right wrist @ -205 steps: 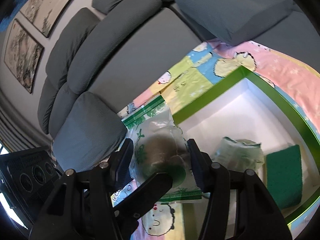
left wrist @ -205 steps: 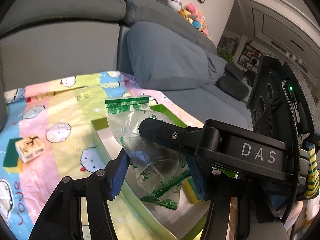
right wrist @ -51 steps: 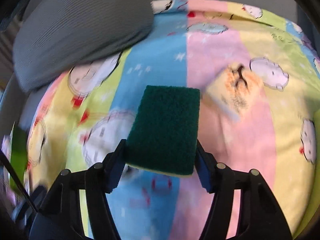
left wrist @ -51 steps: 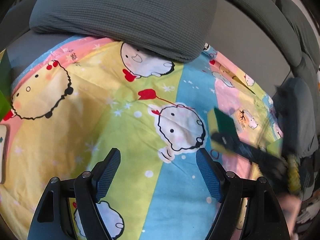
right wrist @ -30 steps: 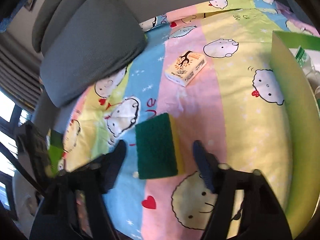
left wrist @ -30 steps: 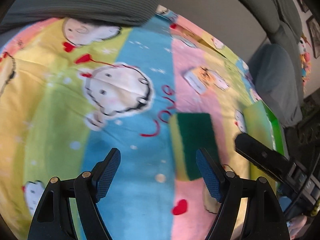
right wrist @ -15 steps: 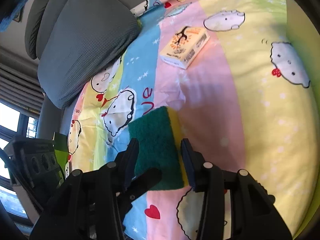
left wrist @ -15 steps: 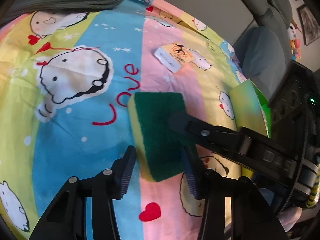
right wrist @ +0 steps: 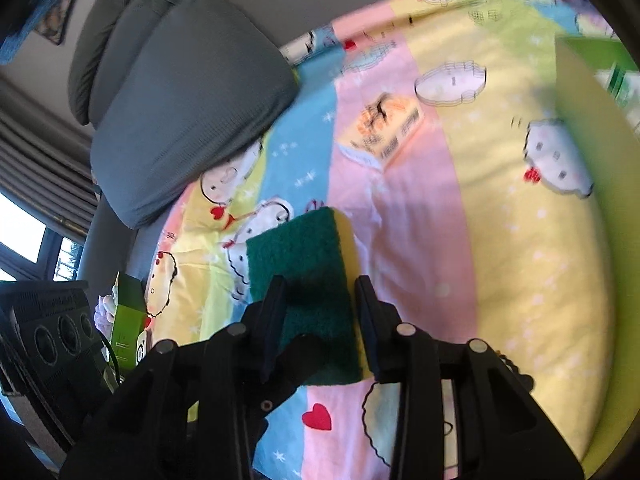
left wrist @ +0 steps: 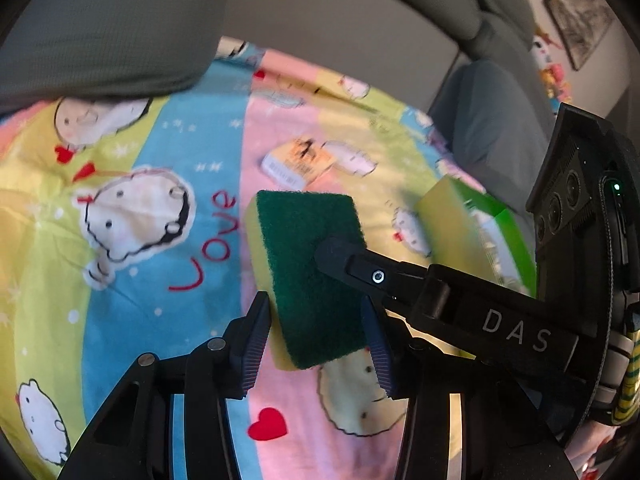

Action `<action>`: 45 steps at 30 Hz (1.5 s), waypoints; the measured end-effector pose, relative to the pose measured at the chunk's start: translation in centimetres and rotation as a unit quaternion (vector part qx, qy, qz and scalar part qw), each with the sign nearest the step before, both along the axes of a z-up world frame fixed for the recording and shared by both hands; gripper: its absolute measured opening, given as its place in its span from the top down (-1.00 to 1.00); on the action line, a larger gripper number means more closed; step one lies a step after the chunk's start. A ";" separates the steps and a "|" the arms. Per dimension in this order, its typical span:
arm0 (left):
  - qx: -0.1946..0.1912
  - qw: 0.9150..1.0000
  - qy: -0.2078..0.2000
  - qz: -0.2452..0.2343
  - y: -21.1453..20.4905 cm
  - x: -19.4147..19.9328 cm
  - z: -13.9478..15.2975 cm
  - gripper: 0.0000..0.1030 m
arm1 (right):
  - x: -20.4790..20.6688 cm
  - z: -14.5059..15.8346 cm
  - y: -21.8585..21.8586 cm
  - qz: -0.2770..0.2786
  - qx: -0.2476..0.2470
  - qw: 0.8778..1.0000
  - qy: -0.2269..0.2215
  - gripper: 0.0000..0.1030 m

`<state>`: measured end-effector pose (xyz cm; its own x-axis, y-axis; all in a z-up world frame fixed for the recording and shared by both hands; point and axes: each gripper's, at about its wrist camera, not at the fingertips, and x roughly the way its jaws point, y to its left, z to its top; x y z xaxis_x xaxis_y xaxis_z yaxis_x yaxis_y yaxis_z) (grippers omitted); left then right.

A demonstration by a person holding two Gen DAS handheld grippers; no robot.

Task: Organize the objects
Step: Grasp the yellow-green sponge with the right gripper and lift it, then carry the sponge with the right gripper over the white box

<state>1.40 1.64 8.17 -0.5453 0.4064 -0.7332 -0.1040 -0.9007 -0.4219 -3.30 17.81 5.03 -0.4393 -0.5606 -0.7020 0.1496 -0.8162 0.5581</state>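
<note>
A sponge, green scourer face up over a yellow body, sits between both grippers above the cartoon blanket. My left gripper is shut on its two long sides at the near end. One finger of the right gripper lies across the green face from the right. In the right wrist view the sponge fills the gap of my right gripper. Its jaws are closing and the pads touch the green face and the yellow side.
A small orange-and-white box lies on the blanket beyond the sponge. A green-walled box stands to the right. A grey cushion rests on the blanket's far left, against the sofa back.
The left jaws went from wide open to shut on the sponge. The right gripper came down over the sponge and narrowed onto it. Both views have since shifted with the sponge held.
</note>
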 end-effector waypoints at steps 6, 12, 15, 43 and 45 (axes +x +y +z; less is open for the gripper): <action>-0.008 0.998 0.064 -0.011 1.0 1.1 2.9 0.09 | 1.8 3.3 1.0 -0.021 -0.007 0.998 0.055 0.31; -0.006 0.993 0.111 -0.026 2.1 2.0 5.0 0.09 | 3.6 5.8 2.0 -0.040 -0.007 0.994 0.101 0.31; -0.002 0.991 0.131 -0.035 2.8 2.4 5.8 0.09 | 4.3 6.8 2.7 -0.051 -0.005 0.991 0.120 0.31; -0.031 0.962 0.205 -0.178 17.1 2.4 9.0 0.09 | 8.9 9.1 16.5 -0.202 -0.038 0.964 0.166 0.28; -0.034 0.960 0.202 -0.193 18.6 2.3 8.9 0.09 | 9.1 8.8 17.9 -0.217 -0.041 0.962 0.162 0.28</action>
